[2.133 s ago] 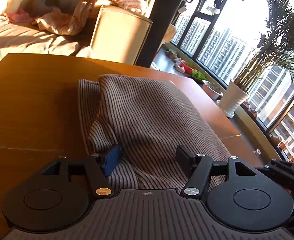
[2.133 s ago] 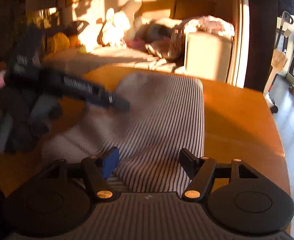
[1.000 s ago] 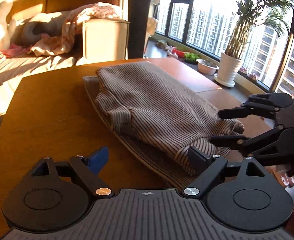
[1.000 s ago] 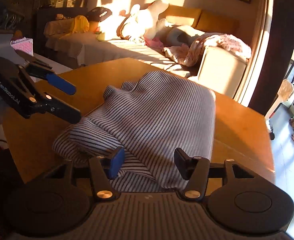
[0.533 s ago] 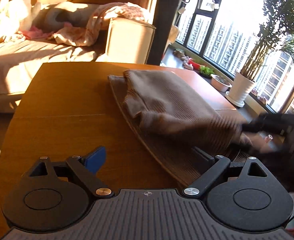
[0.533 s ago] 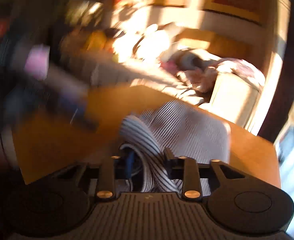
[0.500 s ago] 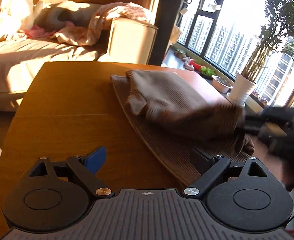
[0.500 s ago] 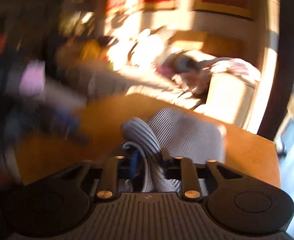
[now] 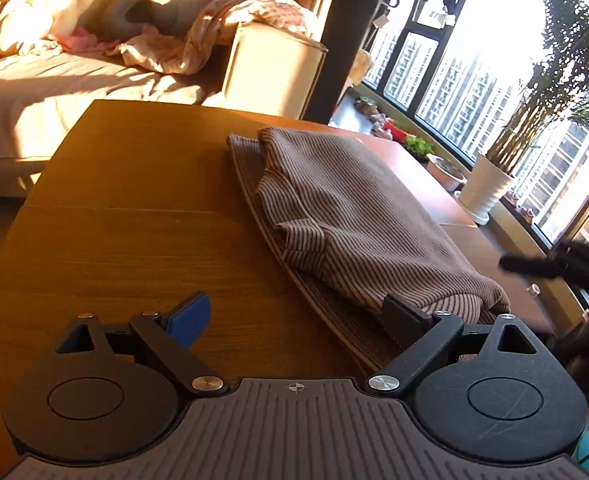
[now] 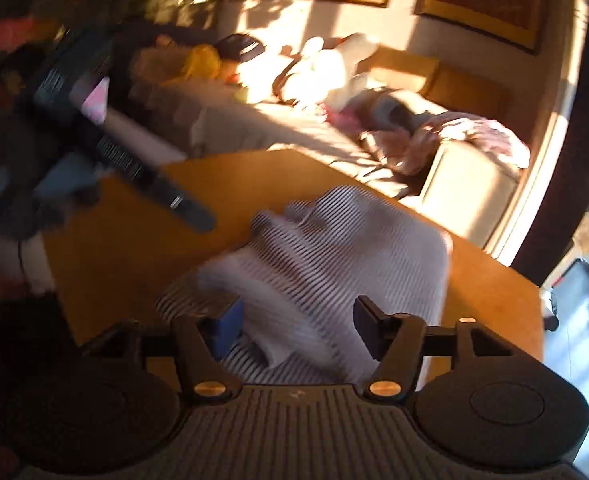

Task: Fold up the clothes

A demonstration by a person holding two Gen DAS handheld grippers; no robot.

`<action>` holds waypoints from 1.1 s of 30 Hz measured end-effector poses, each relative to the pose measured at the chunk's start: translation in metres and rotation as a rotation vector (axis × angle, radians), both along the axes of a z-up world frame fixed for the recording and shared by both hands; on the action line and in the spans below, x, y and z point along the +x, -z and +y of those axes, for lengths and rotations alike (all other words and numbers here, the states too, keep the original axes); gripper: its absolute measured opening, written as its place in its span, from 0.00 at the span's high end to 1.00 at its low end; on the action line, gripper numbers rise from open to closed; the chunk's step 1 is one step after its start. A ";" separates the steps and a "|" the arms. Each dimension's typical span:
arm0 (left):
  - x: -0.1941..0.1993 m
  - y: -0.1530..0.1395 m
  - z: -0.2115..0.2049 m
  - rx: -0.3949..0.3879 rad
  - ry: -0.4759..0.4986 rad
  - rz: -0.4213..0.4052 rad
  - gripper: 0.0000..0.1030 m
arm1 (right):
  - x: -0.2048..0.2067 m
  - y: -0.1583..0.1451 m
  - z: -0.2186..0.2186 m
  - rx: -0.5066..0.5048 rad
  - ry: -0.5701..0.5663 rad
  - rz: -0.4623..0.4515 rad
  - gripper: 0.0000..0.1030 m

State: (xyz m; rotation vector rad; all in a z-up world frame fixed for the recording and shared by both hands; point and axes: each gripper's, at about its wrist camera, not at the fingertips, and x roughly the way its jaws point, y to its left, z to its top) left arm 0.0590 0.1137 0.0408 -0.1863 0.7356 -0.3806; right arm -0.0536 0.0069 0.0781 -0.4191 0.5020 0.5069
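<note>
Currently left gripper (image 9: 296,316) jaws spread wide, holding nothing, low over wooden table (image 9: 134,232). Right gripper (image 10: 296,320) also wide open, empty, straddling near end of striped garment (image 10: 326,276); view blurred. Garment (image 9: 354,220) folded, flat on table, long axis running from grippers toward sofa (image 9: 94,80). Near end just beside left gripper's right finger (image 9: 404,316), rest ahead-right. Potted palm (image 9: 490,192) by window.
</note>
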 end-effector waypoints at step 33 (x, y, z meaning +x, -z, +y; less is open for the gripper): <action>0.000 0.011 -0.032 0.094 0.080 -0.003 0.04 | -0.036 0.032 0.017 -0.272 -0.165 -0.066 0.23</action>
